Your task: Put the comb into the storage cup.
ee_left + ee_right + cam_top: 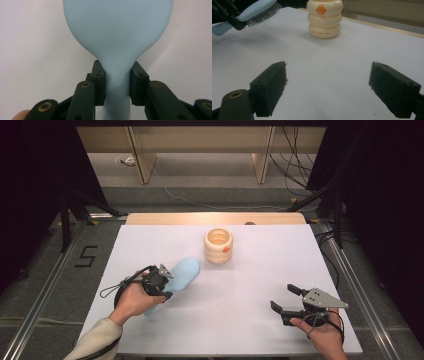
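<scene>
- Your left gripper (159, 281) has its jaws clamped on the narrow neck of the pale blue brush (117, 32), holding it clear of the white bench (250, 320), bristles facing down and toward the cream ringed pot (218, 245).
- Your right gripper (290, 302) rests near the bench's right edge, jaws spread with nothing between them, well apart from the pot.

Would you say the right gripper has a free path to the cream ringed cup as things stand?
Probably yes: the right gripper is open and empty, and bare white table lies between it and the cream cup. The brush sits off to the side.
</scene>
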A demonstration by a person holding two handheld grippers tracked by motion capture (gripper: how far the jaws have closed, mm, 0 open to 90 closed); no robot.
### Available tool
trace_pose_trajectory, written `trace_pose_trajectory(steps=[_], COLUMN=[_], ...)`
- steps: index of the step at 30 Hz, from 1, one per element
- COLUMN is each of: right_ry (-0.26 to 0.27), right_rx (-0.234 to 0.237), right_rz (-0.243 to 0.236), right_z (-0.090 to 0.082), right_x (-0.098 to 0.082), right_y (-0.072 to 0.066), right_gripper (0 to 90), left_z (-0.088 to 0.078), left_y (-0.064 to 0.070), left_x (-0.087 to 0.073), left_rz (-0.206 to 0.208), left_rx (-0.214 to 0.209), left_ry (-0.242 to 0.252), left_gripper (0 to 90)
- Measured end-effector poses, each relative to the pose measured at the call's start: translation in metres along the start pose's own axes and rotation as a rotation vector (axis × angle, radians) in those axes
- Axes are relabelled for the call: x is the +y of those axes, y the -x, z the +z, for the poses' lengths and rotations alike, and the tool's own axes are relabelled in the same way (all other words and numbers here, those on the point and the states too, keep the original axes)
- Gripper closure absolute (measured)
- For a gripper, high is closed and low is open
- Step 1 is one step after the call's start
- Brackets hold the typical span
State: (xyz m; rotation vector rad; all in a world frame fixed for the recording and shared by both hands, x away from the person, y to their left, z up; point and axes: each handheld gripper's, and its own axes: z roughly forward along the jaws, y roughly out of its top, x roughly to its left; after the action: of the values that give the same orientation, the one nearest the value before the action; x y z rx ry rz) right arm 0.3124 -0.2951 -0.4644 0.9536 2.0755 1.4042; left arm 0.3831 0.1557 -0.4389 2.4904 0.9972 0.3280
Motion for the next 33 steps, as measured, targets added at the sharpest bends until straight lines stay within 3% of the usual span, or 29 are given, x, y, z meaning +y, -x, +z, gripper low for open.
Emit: trace_pose_trajectory(steps=[9,22,33], right_ry=[0.000,0.000,0.004], right_rx=[0.001,0.001,0.002], right_rz=[-0.002,-0.003,-0.002], right_z=[-0.0004,-0.0004,-0.0008], right_x=[0.0002,0.0003,0.0006], right_y=[-0.0002,-0.0002,-0.0003], right_gripper=[15.7,15.7,15.6], left_z=[-0.0010,-0.0002,-0.0020], left_y=[-0.0005,-0.0033,-0.0039], left_x=[-0.0011,-0.0022,-0.0018], left_rz=[-0.030,-0.045,-0.049], left_rx=[0.004,-0.012,0.000], left_ry=[0.032,0.059,0.086], left_gripper=[69.5,69.5,69.5])
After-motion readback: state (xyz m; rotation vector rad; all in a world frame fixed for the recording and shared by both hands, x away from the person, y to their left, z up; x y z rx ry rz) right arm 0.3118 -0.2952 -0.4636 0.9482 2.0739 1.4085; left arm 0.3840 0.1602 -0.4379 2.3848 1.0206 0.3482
